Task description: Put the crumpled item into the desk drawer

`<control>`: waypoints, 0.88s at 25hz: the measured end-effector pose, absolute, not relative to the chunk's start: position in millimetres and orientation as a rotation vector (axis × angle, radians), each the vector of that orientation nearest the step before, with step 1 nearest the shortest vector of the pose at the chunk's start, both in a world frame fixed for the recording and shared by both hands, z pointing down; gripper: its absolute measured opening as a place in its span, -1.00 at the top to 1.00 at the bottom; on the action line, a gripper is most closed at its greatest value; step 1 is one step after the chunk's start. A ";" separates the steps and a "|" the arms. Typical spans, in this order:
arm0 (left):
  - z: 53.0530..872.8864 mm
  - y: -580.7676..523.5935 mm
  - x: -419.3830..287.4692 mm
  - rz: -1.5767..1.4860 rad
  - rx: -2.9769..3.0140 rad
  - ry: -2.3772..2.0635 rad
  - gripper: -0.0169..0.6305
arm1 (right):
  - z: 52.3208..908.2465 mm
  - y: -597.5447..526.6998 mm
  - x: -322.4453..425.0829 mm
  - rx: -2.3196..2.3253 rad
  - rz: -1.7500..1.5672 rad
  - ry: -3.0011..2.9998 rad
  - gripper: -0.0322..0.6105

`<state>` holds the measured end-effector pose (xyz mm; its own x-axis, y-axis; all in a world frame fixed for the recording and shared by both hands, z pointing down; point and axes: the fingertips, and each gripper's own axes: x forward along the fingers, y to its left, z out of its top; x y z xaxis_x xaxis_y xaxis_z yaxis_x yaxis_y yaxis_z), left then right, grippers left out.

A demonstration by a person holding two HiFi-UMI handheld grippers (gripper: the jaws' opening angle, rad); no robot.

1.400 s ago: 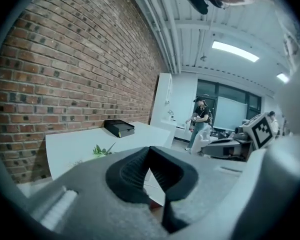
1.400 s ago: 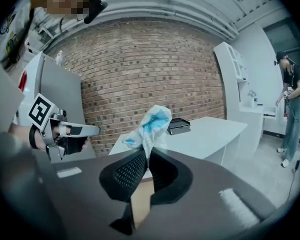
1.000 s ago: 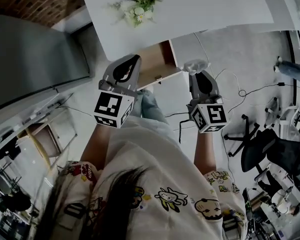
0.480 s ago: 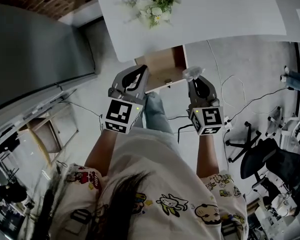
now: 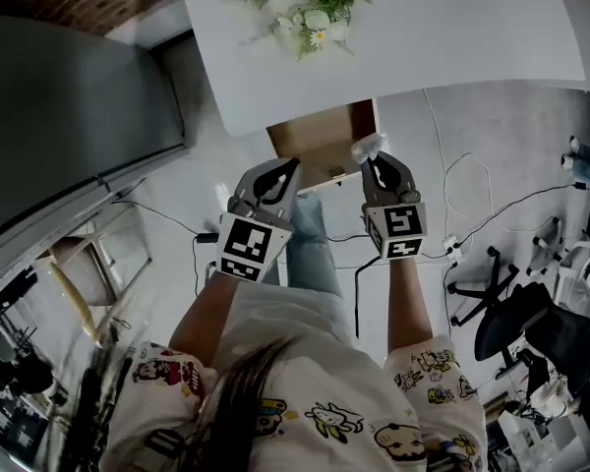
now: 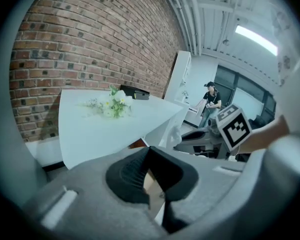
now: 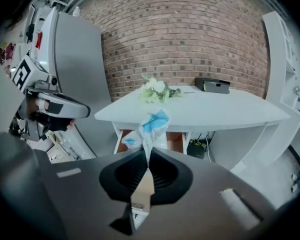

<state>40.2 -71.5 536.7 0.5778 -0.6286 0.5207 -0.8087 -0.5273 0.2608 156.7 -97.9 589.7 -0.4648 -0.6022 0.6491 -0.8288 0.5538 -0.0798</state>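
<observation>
We now stand nearer the open drawer (image 5: 315,138) under the counter (image 5: 433,37); our right gripper (image 5: 373,161) pinches the crumpled item (image 5: 365,146) at its edge, unreleased; left gripper (image 5: 281,172) closed, empty.

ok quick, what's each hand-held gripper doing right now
left hand-held gripper: closed, nothing between its jaws
right hand-held gripper: closed on the crumpled item

White/blue crumpled item (image 7: 151,126) pinched upright, by open wooden desk drawer (image 5: 320,144) front.
</observation>
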 end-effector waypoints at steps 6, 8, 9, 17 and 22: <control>591.2 -70.8 49.8 0.549 2.305 -1.084 0.94 | 652.8 -106.7 155.8 1.044 0.530 -2.193 0.85; 607.7 -72.1 49.1 0.564 2.299 -1.072 0.94 | 675.2 -109.6 151.9 0.989 0.515 -2.182 0.85; 615.4 -72.2 48.2 0.574 2.297 -1.066 0.94 | 685.1 -110.9 149.4 0.967 0.508 -2.180 0.85; 664.9 -69.0 53.3 0.650 2.315 -1.003 0.94 | 747.2 -118.0 142.4 0.817 0.471 -2.108 0.85; 691.7 -66.2 54.5 0.683 2.298 -0.986 0.94 | 783.4 -119.1 138.1 0.711 0.466 -2.052 0.85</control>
<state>54.5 -66.2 691.7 0.6030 -0.4874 0.6315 -0.7627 -0.5844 0.2773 138.1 -119.1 783.4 -0.4406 -0.3076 0.8433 -0.6416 0.7650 -0.0562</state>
